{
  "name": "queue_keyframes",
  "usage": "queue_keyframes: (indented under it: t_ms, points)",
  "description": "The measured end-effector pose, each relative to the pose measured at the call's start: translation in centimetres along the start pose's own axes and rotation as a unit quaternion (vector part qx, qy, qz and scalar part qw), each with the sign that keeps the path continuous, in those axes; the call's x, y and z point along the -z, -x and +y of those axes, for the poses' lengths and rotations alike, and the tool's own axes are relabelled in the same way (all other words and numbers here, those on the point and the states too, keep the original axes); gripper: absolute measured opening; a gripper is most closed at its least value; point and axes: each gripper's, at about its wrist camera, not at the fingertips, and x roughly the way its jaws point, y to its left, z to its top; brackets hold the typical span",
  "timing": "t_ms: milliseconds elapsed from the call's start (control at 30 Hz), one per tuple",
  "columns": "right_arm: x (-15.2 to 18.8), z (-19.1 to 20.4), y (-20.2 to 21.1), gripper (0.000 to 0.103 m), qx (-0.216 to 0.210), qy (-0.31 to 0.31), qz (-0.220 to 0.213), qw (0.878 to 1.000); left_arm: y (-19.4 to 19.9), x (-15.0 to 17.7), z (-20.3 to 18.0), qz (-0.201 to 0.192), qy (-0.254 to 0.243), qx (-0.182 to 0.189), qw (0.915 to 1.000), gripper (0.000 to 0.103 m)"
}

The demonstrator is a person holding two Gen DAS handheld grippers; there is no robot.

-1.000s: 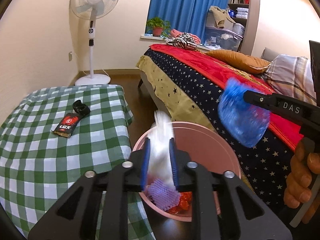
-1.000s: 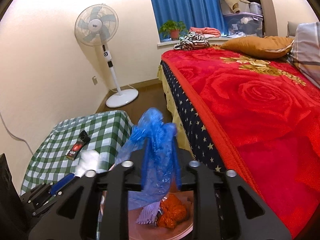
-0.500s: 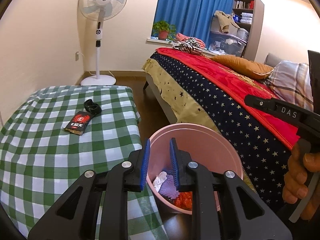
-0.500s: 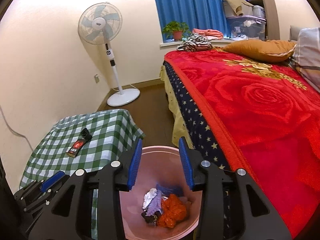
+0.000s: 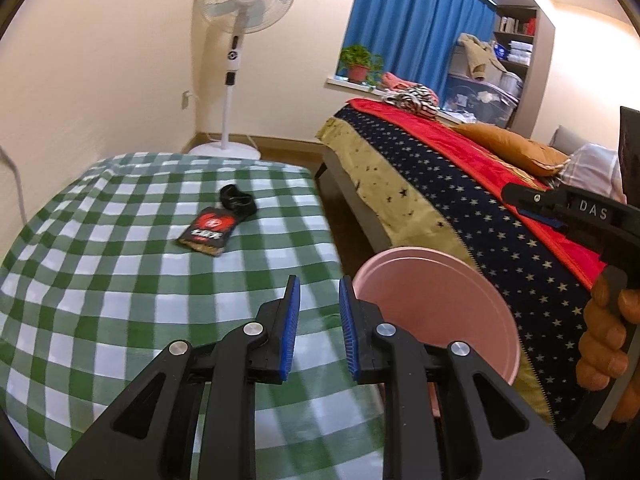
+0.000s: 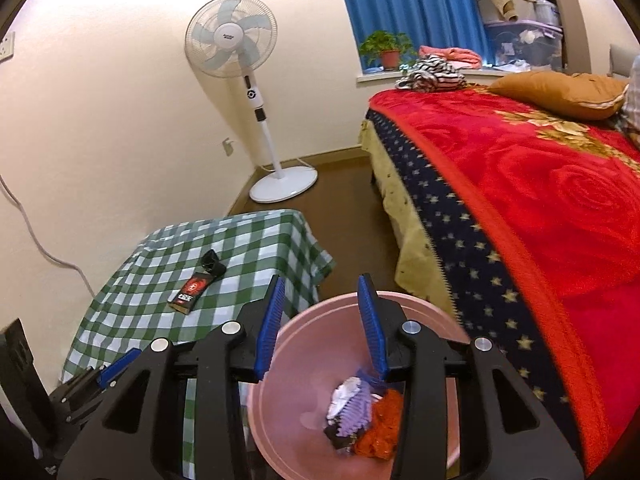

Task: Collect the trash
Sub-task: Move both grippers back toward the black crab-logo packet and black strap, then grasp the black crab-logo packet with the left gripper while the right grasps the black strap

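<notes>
A pink bin [image 6: 304, 344] stands on the floor between the checked table and the bed; it also shows in the left wrist view [image 5: 432, 304]. It holds white, purple, orange and blue trash [image 6: 360, 412]. On the green checked table [image 5: 100, 280] lie a black and red wrapper [image 5: 210, 230] and a small black crumpled item [image 5: 238, 199], also seen in the right wrist view as wrapper [image 6: 193, 289] and black item [image 6: 212, 261]. My left gripper [image 5: 316, 312] is open and empty over the table's edge. My right gripper [image 6: 322, 316] is open and empty above the bin.
A bed [image 6: 540, 184] with a red blanket and star-patterned skirt runs along the right. A white standing fan [image 6: 256, 96] stands in the far corner. A white cable [image 6: 36, 240] hangs down the left wall. Brown floor [image 6: 348, 216] lies between table and bed.
Both grippers let go of their trash, white from the left and a blue bag from the right, into the bin. The left gripper then swung left over the table.
</notes>
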Motion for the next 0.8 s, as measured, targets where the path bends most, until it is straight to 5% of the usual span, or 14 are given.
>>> queue_keyframes:
  t_ms: [700, 800]
  points:
    - [-1.6, 9.4, -12.7, 0.036, -0.079, 0.055, 0.036, 0.995, -7.0, -3.9, 10.0, 0.003, 0.019, -0.068, 0.9975, 0.021]
    - [-1.6, 10.2, -14.7, 0.036, -0.085, 0.055, 0.041, 0.994, -9.1, -4.6, 10.8, 0.016, 0.015, -0.064, 0.9977, 0.040]
